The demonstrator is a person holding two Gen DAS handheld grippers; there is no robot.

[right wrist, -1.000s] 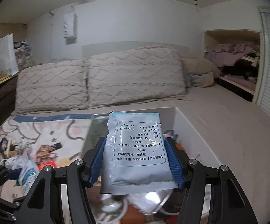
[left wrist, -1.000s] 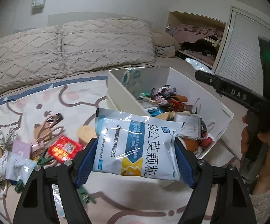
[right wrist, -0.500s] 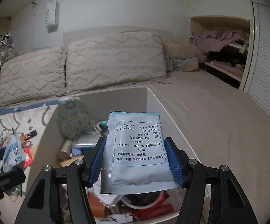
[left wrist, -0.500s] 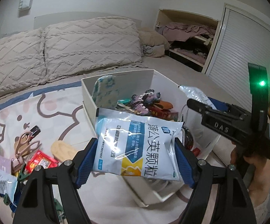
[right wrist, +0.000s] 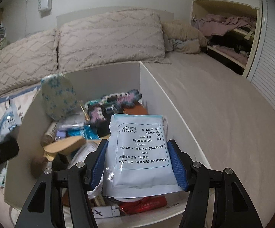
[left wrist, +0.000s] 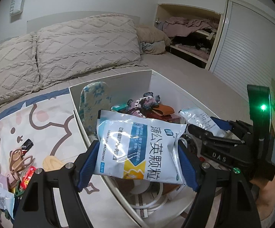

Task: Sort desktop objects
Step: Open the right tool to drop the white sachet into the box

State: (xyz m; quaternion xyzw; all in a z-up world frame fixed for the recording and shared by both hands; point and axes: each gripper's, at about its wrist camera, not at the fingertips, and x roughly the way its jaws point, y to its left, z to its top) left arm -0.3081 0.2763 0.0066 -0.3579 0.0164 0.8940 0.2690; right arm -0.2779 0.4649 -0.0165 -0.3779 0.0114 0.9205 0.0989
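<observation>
white and blue foil is clamped in both sets of jaws: two medicine sachets are counted, one per gripper. the left gripper (left wrist: pixel 137 163) is closed on the printed-front sachet (left wrist: pixel 139 148), held crosswise over the near left wall of the white box (left wrist: pixel 129 77); large dark characters and a yellow patch are seen on it. the right gripper (right wrist: pixel 137 163) is clamped on the back-side sachet (right wrist: pixel 139 152), pale blue with a framed panel of small text, held upright above the box's near end. only in the left wrist view are the loose items on the patterned mat (left wrist: pixel 42 117) shown, among them scissors (left wrist: pixel 19 159) and a red packet (left wrist: pixel 28 174). only in the right wrist view is the red carton (right wrist: pixel 143 204) at the box's near wall seen. one floral pouch (right wrist: pixel 58 96) is leaned in the box's far left corner.
</observation>
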